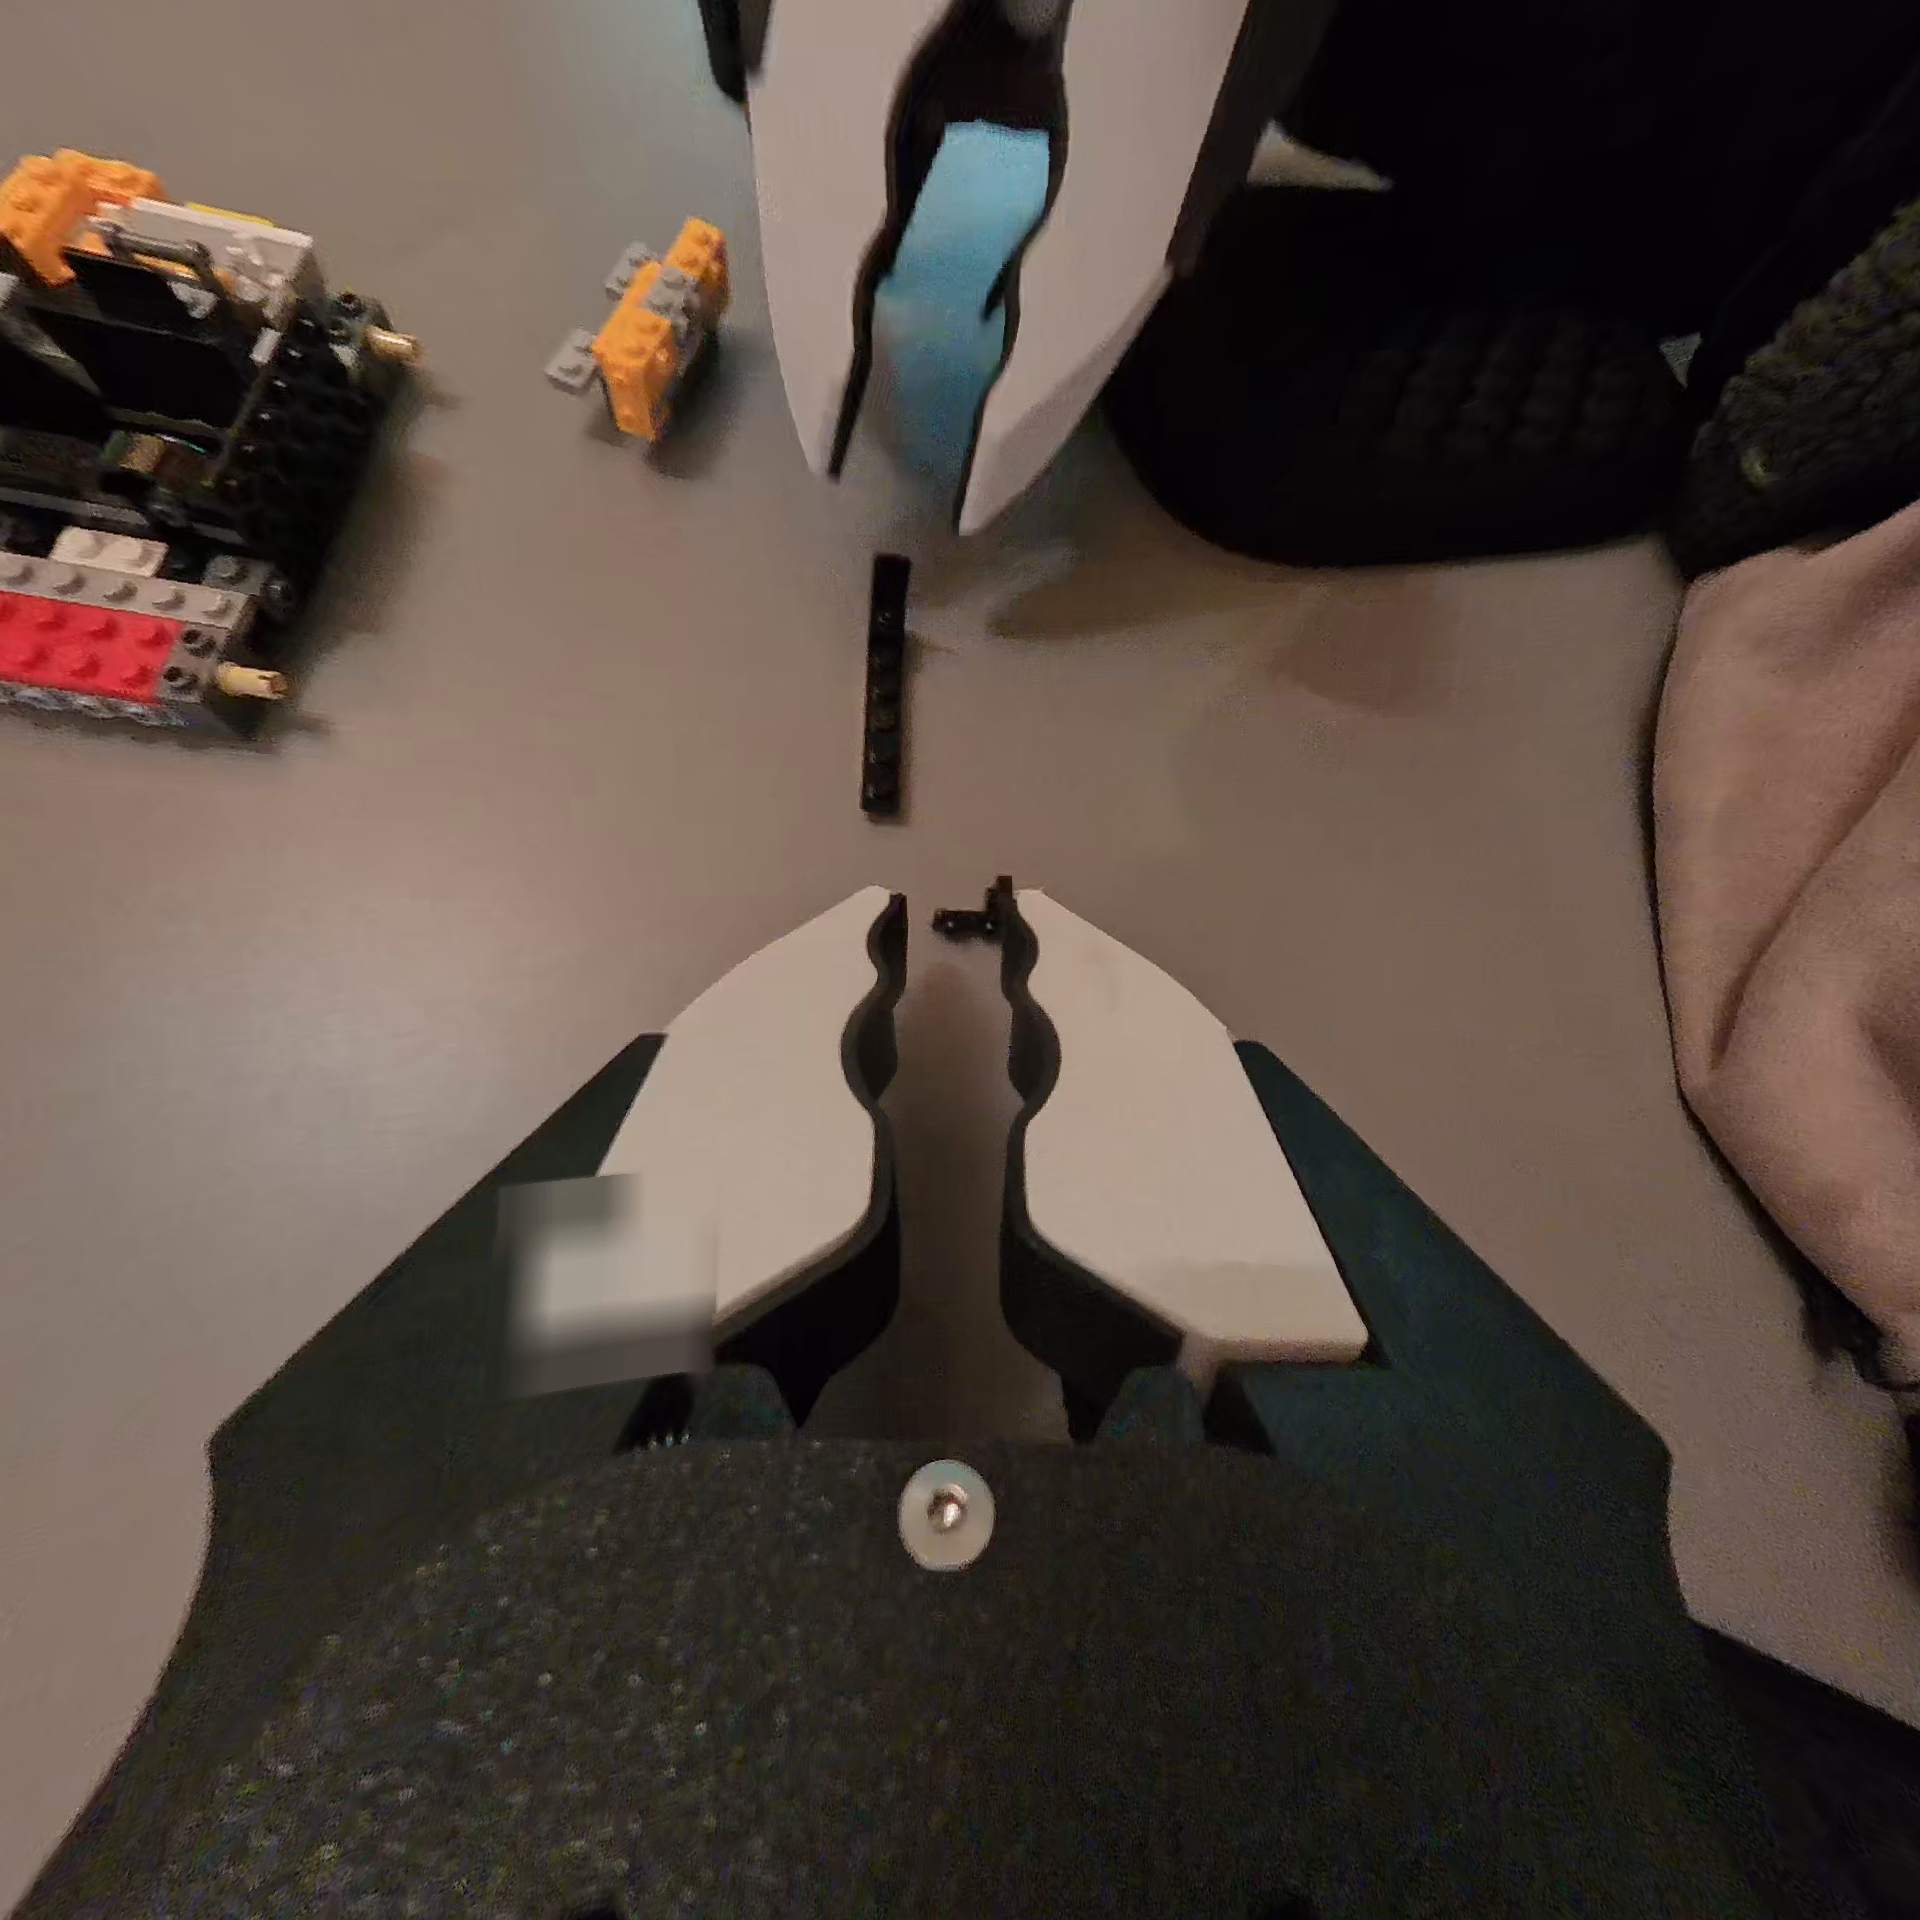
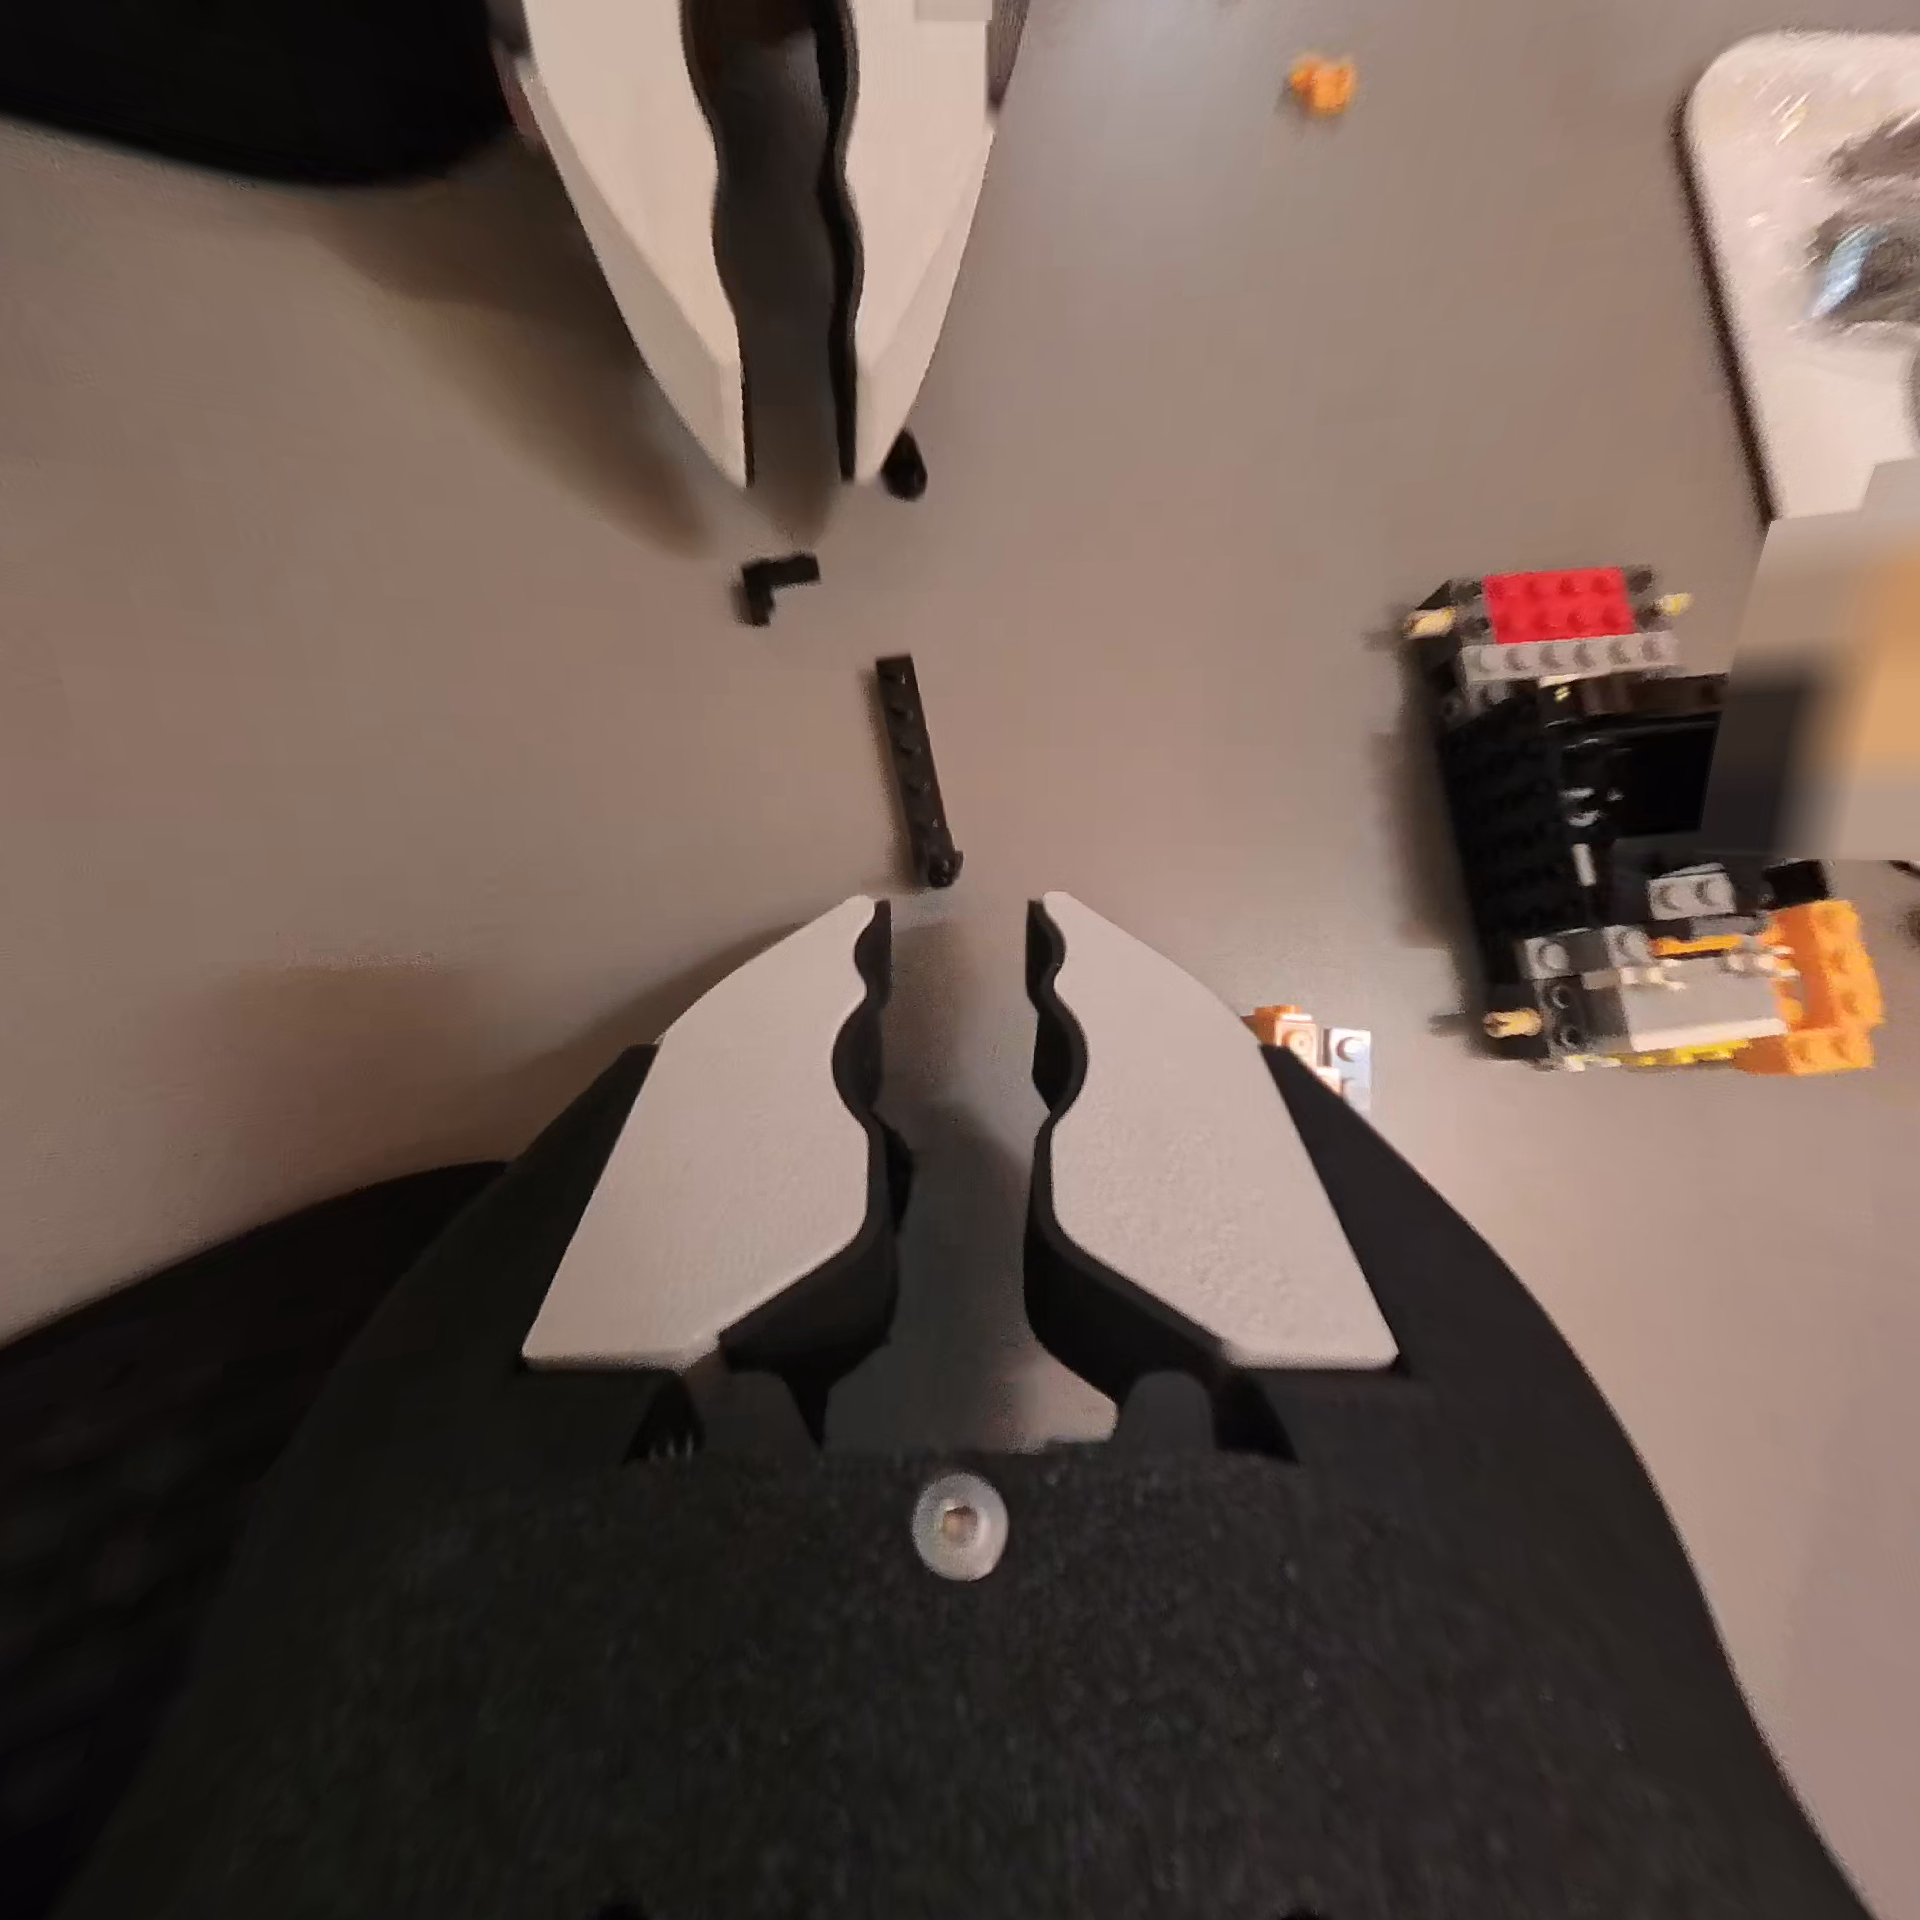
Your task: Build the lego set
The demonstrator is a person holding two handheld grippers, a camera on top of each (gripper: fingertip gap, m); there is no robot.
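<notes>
On the grey table (image 1: 520, 935), going from the left of the left wrist view, we see the partly built lego model (image 1: 156, 447), black with a red plate, grey bricks and orange bricks on its far end. To its right, apart from it, sits a small orange-and-grey sub-assembly (image 1: 649, 327). Next comes the long black studded plate (image 1: 886, 686), lying flat on the table between our two grippers and pointing from one to the other. Our left gripper (image 1: 951, 914) has its fingers spread, with nothing between them; a small black L-shaped piece (image 1: 971, 916) lies on the table just beside its right fingertip. Across from it our right gripper (image 1: 899, 499) hangs above the table with its tips close to the plate's far end, its fingers parted and empty. Furthest right we see dark knitted fabric (image 1: 1455, 416) and a pale pink cloth (image 1: 1787, 883).
</notes>
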